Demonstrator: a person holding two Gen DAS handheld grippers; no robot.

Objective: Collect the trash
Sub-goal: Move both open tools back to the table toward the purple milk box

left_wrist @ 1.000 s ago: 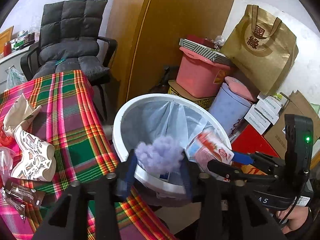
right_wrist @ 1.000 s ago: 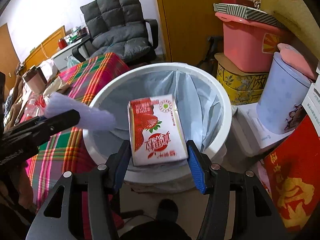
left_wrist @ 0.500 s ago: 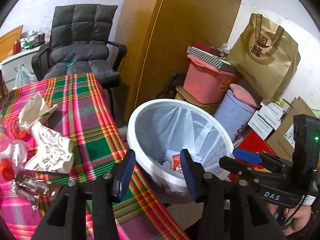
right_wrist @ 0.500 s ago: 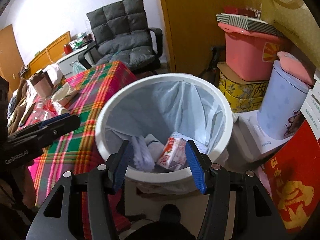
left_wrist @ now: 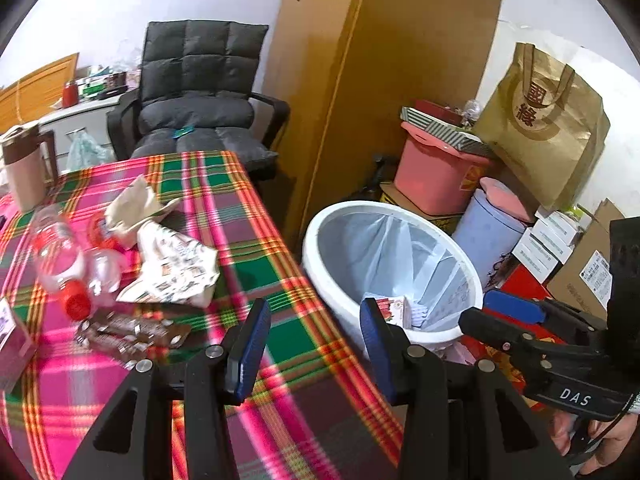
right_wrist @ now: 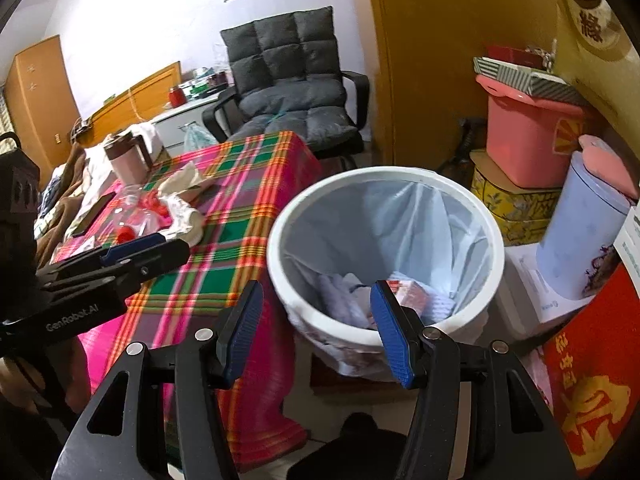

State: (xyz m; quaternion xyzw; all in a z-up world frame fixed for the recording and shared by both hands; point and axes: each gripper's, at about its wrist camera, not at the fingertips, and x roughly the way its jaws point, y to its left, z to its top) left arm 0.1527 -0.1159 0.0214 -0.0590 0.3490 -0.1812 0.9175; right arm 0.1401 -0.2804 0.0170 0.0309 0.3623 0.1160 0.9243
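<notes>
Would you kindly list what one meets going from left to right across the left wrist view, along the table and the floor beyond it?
Beige jug → clear bottles → crumpled paper bag → white trash bin → lavender container → white boxes.

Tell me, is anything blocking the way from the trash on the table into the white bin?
Nothing visible. The crumpled paper and bottle lie on the checked tablecloth, and the white bin stands open-topped right beside the table's edge.
</notes>
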